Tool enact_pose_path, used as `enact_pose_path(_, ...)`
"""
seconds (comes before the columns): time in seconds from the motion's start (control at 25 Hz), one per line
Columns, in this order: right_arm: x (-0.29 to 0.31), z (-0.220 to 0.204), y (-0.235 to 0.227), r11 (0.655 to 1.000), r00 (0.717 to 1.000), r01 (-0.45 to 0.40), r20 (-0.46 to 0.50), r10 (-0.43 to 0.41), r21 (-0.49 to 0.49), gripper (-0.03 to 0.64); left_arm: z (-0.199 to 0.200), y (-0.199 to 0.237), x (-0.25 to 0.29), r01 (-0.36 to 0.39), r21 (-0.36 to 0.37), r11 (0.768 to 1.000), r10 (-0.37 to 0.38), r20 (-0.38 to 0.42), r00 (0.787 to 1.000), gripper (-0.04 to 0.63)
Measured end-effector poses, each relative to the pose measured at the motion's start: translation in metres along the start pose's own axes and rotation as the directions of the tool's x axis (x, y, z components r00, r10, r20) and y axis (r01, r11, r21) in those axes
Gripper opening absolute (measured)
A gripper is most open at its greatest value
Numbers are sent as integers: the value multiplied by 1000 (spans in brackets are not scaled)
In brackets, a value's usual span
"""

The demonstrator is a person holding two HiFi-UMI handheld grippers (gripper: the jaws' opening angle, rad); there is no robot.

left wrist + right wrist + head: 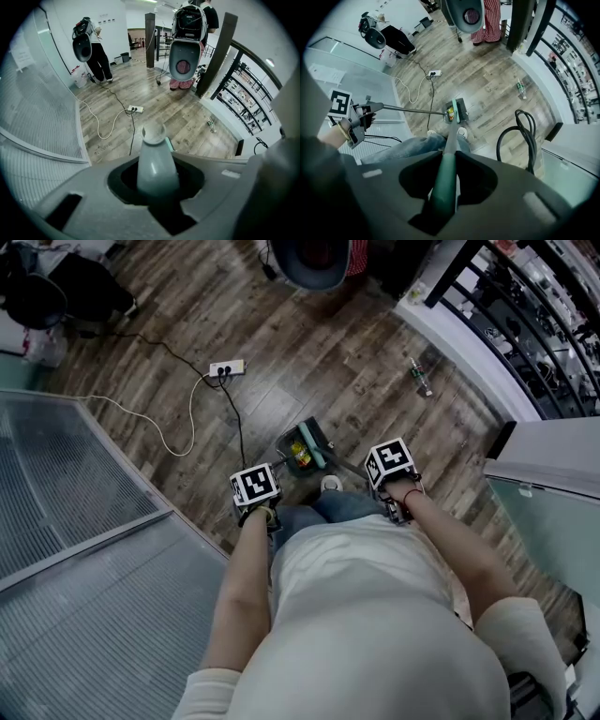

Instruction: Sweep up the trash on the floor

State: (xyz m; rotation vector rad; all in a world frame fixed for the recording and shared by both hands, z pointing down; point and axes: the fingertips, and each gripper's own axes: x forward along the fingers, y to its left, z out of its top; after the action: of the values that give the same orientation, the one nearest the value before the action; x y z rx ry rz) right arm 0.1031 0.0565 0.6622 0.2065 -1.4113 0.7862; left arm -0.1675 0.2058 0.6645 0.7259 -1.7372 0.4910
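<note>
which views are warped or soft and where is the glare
Head view: mild fisheye, the railing leans and bows, a pale sheen on the floor by the power strip. Left gripper view: strong fisheye, black corners, the close grey dustpan handle soft. Right gripper view: same warp, the green broom handle blurred near the lens.

Trash in dustpan too small to ID, likewise bottle label.
</note>
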Motion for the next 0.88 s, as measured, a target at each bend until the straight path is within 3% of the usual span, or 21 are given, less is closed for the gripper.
enact_pose_path(0.36, -13, 6, -24, 998, 995, 65, 77, -65, 8, 98, -10, 0, -6, -1, 38, 999, 1, -8, 1000, 92)
enact_pose_path(0.56, -16, 13, -39, 984, 978, 177, 117, -172, -34, 98, -16, 10, -6, -4, 26, 1000, 5, -25, 1000, 92)
enact_pose_path(0.72, -10, 15, -52, 952, 953, 293, 107, -283, -94, 98, -19, 9, -6, -3, 17, 1000, 3, -18, 1000, 92)
enact_pose_path(0.88, 3, 11, -54, 939, 946, 323, 44, -320, -117, 98, -12, 4, -3, -6, 4, 1000, 6, -8, 1000, 92)
